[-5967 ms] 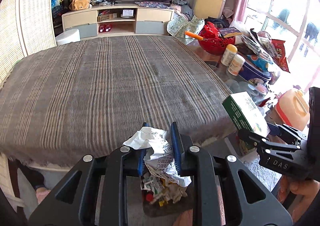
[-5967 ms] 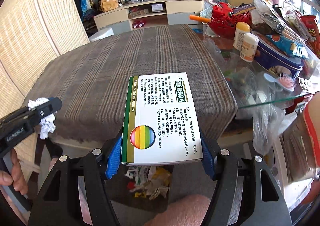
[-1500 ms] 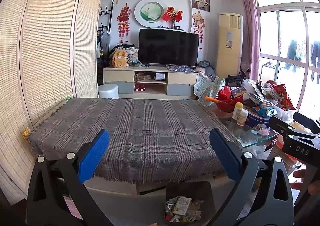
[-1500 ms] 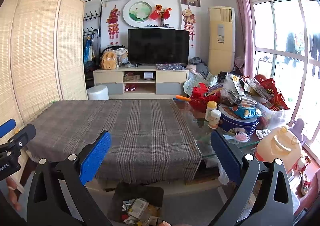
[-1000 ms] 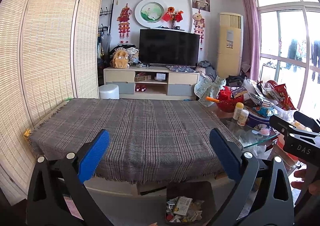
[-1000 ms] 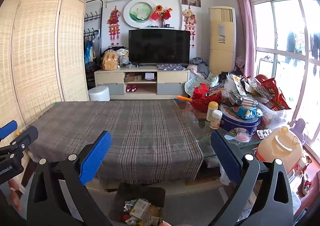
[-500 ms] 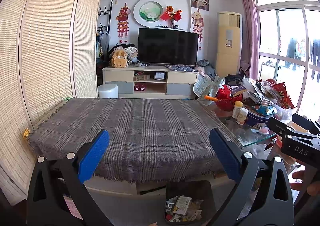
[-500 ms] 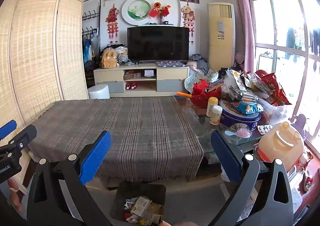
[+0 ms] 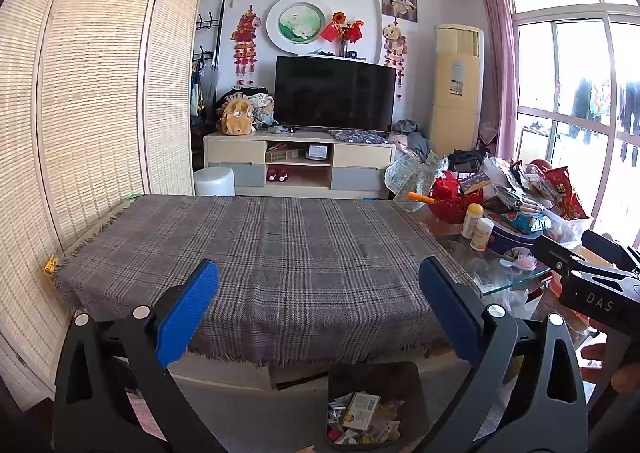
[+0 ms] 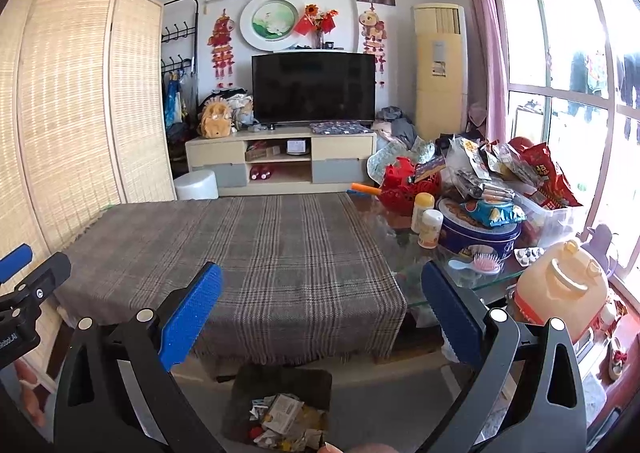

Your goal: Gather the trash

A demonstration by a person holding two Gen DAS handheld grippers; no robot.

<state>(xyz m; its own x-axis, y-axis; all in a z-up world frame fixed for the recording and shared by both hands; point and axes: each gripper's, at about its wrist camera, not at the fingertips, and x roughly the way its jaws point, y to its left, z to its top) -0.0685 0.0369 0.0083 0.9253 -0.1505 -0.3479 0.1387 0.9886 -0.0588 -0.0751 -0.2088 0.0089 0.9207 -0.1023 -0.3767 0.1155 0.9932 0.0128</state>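
Observation:
My left gripper (image 9: 318,289) is open with nothing between its blue pads, held back from the near edge of the plaid-covered table (image 9: 276,249). The right gripper (image 10: 320,291) is open and empty too, level with the same edge. On the floor below the table edge stands a dark trash bin (image 9: 374,405) (image 10: 282,409) holding crumpled paper, wrappers and a small box (image 9: 360,407). The plaid cloth (image 10: 256,249) carries no loose trash. At the right edge of the left wrist view the right gripper (image 9: 588,265) shows from the side.
A glass table (image 10: 472,273) to the right is crowded with a red basket (image 10: 408,185), two bottles (image 10: 424,221), a blue tin (image 10: 476,233), snack bags and an orange jug (image 10: 560,285). A TV stand (image 9: 300,167), white stool (image 9: 214,181) and woven screen (image 9: 92,113) lie beyond.
Six seconds ago the left gripper held crumpled paper and the right a box above the bin; both are now let go and lie in it. Both grippers have pulled back slightly in the last second.

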